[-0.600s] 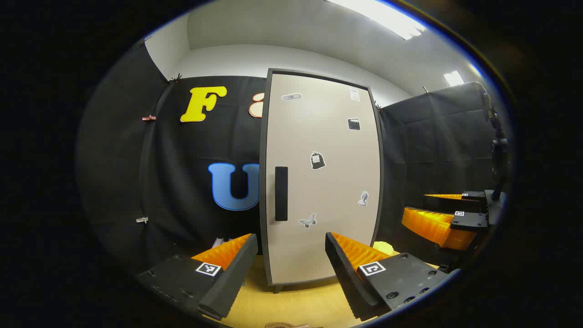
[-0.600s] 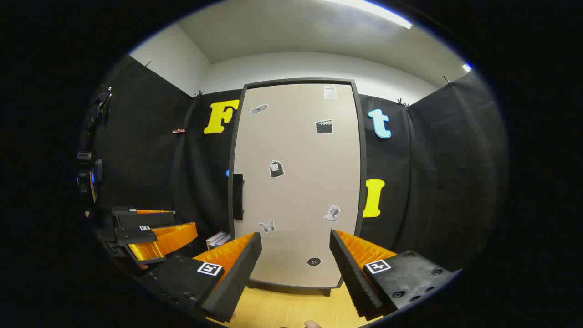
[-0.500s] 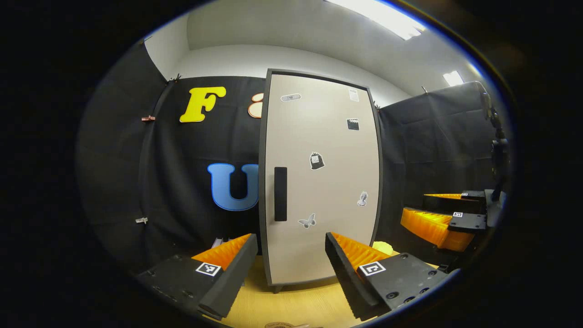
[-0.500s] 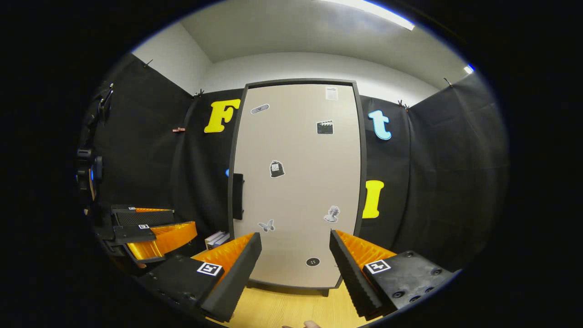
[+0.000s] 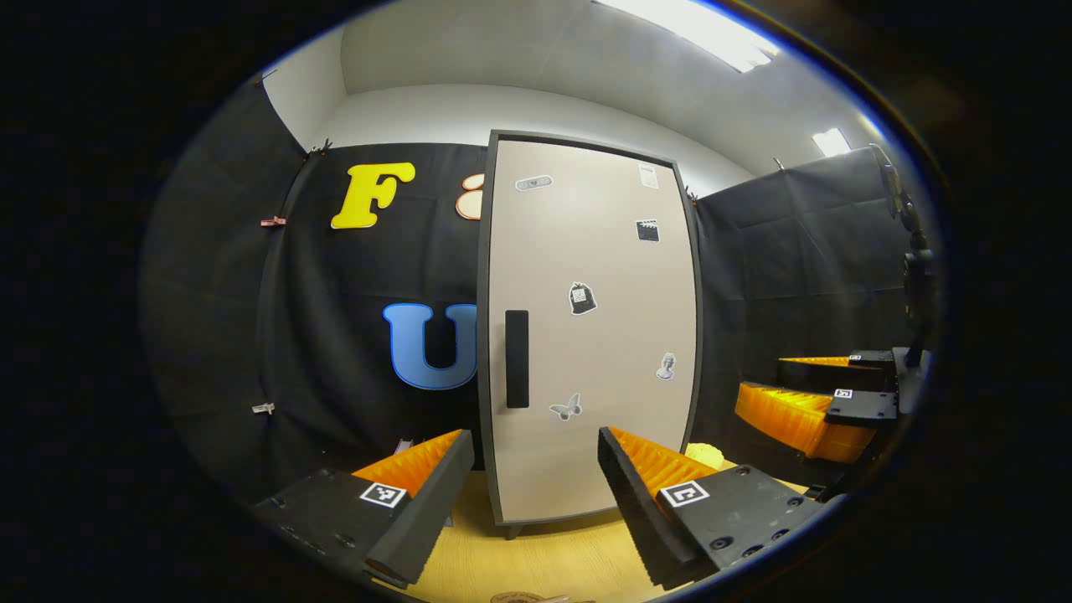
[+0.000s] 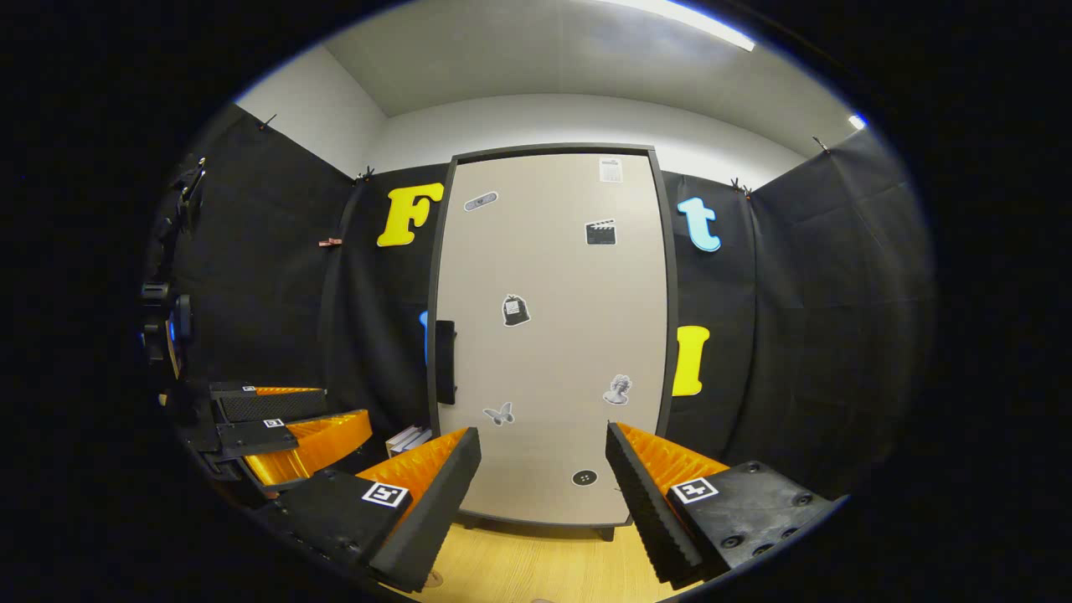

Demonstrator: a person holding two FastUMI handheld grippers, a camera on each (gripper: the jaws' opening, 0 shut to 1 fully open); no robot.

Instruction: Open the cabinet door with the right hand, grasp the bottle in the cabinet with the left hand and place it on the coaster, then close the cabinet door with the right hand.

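A tall cabinet stands on the wooden table with its beige door (image 5: pixel 586 335) shut, so its inside is hidden. Small stickers dot the door, and a black vertical handle (image 5: pixel 517 358) sits at its left edge. My left gripper (image 5: pixel 528 511) is open and empty, a short way in front of the door's lower part. In the right gripper view the same door (image 6: pixel 553 335) and handle (image 6: pixel 445 362) face me, with my right gripper (image 6: pixel 540 511) open and empty before the door's bottom. A brown round rim, likely the coaster (image 5: pixel 523 597), peeks in at the table's near edge.
The right gripper (image 5: pixel 804 410) hangs off to the right in the left gripper view; the left gripper (image 6: pixel 285 427) shows at the left in the right gripper view. A pale yellow object (image 5: pixel 703 455) lies right of the cabinet. Stacked books (image 6: pixel 408 437) lie left of it.
Both views have shifted only slightly. In the right gripper view the cabinet has drifted a little to the right. Both grippers stay open and the door stays shut.
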